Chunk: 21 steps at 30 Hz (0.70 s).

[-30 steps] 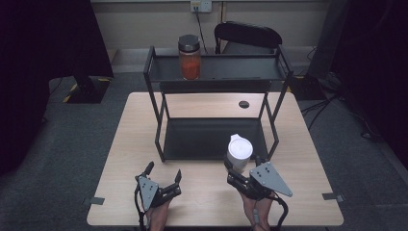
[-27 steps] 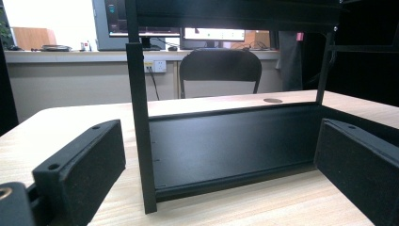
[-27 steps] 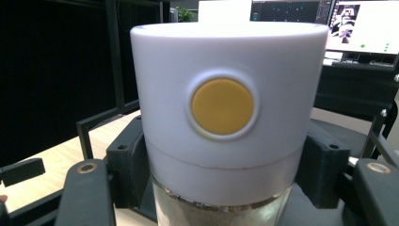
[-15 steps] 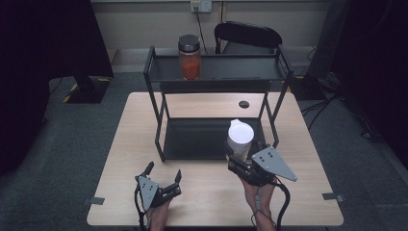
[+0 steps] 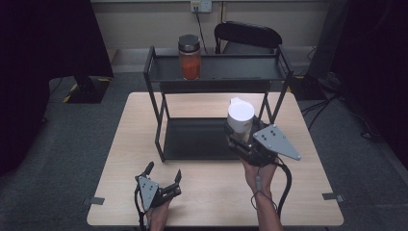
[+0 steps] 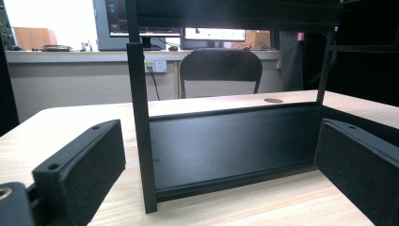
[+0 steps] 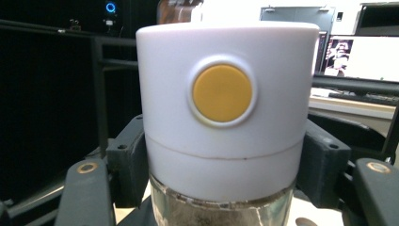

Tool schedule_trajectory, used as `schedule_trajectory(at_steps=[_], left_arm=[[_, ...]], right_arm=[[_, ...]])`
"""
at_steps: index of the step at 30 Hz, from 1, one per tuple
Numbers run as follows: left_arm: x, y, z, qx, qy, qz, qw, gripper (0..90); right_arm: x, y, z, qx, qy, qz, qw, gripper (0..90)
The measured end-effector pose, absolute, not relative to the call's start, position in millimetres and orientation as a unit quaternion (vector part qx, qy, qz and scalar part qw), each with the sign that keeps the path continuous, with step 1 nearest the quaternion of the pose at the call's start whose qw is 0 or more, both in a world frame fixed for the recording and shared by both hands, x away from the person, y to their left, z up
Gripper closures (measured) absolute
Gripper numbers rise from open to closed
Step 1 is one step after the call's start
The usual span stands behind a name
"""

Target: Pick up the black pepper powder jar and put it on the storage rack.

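On the wood table point(image 5: 211, 192) stands a black rack point(image 5: 159, 120), grey floor around. Right gripper point(image 5: 240, 139) clamps a white-topped jar point(image 5: 240, 117) above the table's right half; left gripper point(image 5: 163, 174) gapes wide.

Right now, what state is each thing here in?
White-lidded glass jar: lid on, upright, clamped in right gripper, off the table.
Orange-filled glass jar with dark lid: closed, upright on the rack's top shelf.
Black two-tier metal rack: bottom tray bare.
Left gripper: open, holding nothing.

Wood table point(image 5: 211, 202) w/ black 2-tier rack point(image 5: 159, 115), small dark disc point(image 5: 243, 103)
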<state>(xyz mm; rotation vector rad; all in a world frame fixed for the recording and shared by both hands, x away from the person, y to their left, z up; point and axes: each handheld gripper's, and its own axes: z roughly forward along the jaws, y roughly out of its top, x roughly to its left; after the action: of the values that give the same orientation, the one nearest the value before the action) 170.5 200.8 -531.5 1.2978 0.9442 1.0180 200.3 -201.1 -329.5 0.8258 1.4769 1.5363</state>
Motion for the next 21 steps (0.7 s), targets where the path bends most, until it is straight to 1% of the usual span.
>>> schedule_trajectory(at_steps=[5, 9, 21], left_arm=[[170.5, 201.0, -531.5, 0.556, 0.404, 0.436, 0.582, 1.6], [170.5, 201.0, -531.4, 0.556, 0.404, 0.435, 0.581, 1.6], [170.5, 201.0, -531.5, 0.556, 0.404, 0.436, 0.582, 1.6]], right_arm=[[213.6, -200.8, -311.0, 0.325, 0.582, 0.610, 0.428, 30.1], [227.8, -204.2, -291.4, 0.329, 0.581, 0.613, 0.423, 30.1], [256.5, -191.6, -250.7, 0.328, 0.575, 0.608, 0.438, 30.1]])
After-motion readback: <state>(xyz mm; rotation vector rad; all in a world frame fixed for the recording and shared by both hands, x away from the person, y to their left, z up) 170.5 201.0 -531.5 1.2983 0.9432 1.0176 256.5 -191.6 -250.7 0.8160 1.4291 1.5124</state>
